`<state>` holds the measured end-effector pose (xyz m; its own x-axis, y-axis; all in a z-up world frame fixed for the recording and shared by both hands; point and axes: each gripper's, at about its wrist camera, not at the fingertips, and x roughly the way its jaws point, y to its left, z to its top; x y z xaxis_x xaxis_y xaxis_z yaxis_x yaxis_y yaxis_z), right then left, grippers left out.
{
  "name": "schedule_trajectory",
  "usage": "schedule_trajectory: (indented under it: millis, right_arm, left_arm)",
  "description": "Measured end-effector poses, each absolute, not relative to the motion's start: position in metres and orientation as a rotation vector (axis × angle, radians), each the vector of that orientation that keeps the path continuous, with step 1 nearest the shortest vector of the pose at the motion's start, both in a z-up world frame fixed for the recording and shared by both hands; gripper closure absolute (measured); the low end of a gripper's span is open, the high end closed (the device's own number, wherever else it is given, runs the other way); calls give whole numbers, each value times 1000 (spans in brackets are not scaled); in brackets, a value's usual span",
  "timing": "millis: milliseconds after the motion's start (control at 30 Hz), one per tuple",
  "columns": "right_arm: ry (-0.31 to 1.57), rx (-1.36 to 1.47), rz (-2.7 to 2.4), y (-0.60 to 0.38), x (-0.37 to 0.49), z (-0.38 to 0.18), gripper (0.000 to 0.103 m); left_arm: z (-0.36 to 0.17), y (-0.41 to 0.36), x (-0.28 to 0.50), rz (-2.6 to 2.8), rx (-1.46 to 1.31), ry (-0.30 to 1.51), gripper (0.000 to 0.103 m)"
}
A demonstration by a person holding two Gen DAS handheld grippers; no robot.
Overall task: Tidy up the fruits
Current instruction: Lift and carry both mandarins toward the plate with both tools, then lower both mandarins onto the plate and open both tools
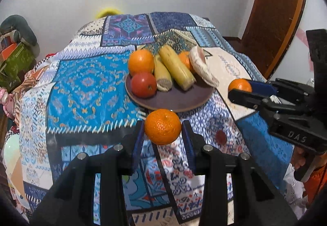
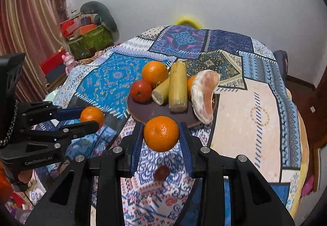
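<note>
Left wrist view: our left gripper (image 1: 162, 126) has its jaws closed partway onto a mandarin (image 1: 162, 126), held in the air just short of the plate (image 1: 169, 101). The plate is already crowded w/ oranges, tomato, corn, pomelo wedge.

Right wrist view: our right gripper (image 2: 161, 134) is clamped partway on a second mandarin (image 2: 161, 134), also near the plate's front edge.

Risk, as we judge it: little bare plate is left, so a round fruit released at the rim could roll off onto the cloth (image 2: 241, 115); both grippers converging could also bump each other.

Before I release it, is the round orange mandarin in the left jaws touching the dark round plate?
Apart. The right wrist view shows the mandarin held left of the plate, with patterned cloth visible between them.
</note>
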<state>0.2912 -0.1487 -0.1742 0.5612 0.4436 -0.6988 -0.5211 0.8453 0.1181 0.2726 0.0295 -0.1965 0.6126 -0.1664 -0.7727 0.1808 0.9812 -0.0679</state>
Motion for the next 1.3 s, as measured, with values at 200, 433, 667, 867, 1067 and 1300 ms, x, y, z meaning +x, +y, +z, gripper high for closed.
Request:
schedule_trajectory:
  millis: [200,433,667,867,1067,1300]
  right_arm:
    - [794,-109,575,-143,305,-177,71]
    - [814,-110,588,-135,326,-188,71]
    - [838,-142,614,-120,340,-204,71]
    - [879,-161,617,-112,352,-222,71]
    - [896,-170,628,-107,358,-231,71]
    - [908,-162,630,-109,361,-236,71]
  left_arm:
    - [-196,30,294,-208,-7,876,66]
    - [-205,33,312,-208,-14,879,66]
    - [-220,40,332,-204,-29,897,66]
    - [-231,40,346,-214,-31,913,66]
    - [-242,39,356,-225,-38,932,66]
    - [-248,39,360,-220,-53,943,66]
